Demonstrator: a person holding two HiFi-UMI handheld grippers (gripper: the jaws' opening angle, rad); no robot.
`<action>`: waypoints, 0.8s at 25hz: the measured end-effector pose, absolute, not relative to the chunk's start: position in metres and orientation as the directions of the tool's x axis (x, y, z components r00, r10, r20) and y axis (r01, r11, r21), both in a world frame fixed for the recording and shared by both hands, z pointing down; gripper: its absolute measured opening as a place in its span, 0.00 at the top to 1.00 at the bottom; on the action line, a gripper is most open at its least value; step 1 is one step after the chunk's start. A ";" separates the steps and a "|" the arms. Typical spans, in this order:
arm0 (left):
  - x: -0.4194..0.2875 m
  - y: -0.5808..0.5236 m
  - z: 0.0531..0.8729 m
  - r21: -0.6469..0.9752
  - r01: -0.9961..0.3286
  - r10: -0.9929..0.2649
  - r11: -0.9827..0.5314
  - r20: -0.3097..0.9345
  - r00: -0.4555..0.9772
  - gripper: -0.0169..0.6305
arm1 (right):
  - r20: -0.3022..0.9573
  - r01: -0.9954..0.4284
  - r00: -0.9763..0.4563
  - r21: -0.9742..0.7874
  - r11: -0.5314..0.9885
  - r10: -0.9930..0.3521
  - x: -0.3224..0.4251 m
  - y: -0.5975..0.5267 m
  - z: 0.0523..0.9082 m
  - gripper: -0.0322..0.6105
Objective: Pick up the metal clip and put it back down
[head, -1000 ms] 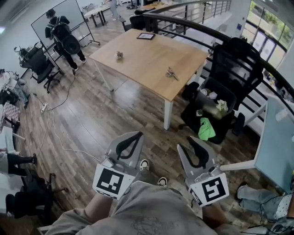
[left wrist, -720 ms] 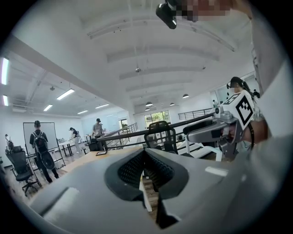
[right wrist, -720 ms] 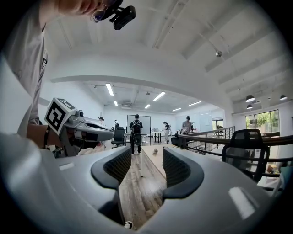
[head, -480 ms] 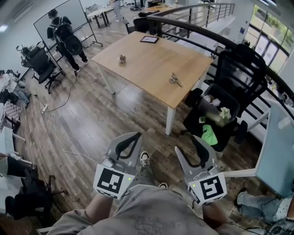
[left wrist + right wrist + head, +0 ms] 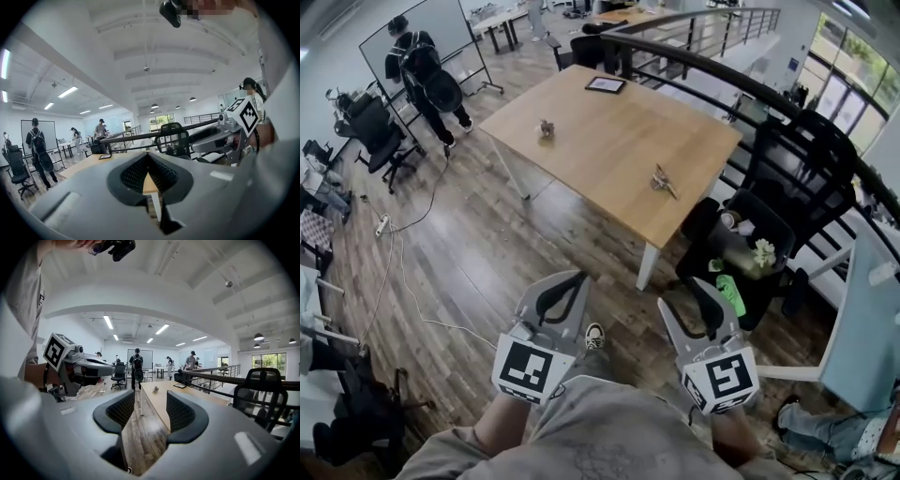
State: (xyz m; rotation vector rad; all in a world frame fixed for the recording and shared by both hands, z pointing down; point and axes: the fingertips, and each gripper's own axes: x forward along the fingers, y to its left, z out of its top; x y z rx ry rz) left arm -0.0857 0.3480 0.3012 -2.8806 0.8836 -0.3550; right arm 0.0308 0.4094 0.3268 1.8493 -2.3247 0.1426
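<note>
Your left gripper [image 5: 578, 277]: jaws pinched together, nothing btwn them. Right gripper [image 5: 686, 292]: jaws wide apart, empty. Metal clip [image 5: 662, 180] lies on the wooden table [image 5: 609, 112] nr its right edge, well apart from both grippers

Item: metal clip [image 5: 662, 181] | Appearance: small, grey-silver, with thin arms splayed out; finer detail too small to tell | Pose: lay loose and slantwise, resting on the wooden table [image 5: 609, 141] | Position: close to the table's right-hand edge, toward the near corner
</note>
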 end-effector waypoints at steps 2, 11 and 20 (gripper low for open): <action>-0.086 0.321 0.300 -0.181 -0.526 -0.554 -0.831 0.190 0.810 0.97 | 0.203 -0.976 -0.210 0.009 0.217 -0.956 0.033 0.383 0.328 0.64; -0.091 0.188 0.307 -0.163 -0.488 -0.514 -0.857 0.217 0.830 0.97 | 0.272 -0.977 -0.190 -0.143 0.155 -0.943 0.034 0.256 0.348 0.64; -0.092 0.080 0.332 -0.110 -0.455 -0.467 -0.884 0.265 0.844 0.97 | 0.332 -0.960 -0.144 -0.277 0.049 -0.932 0.039 0.154 0.389 0.65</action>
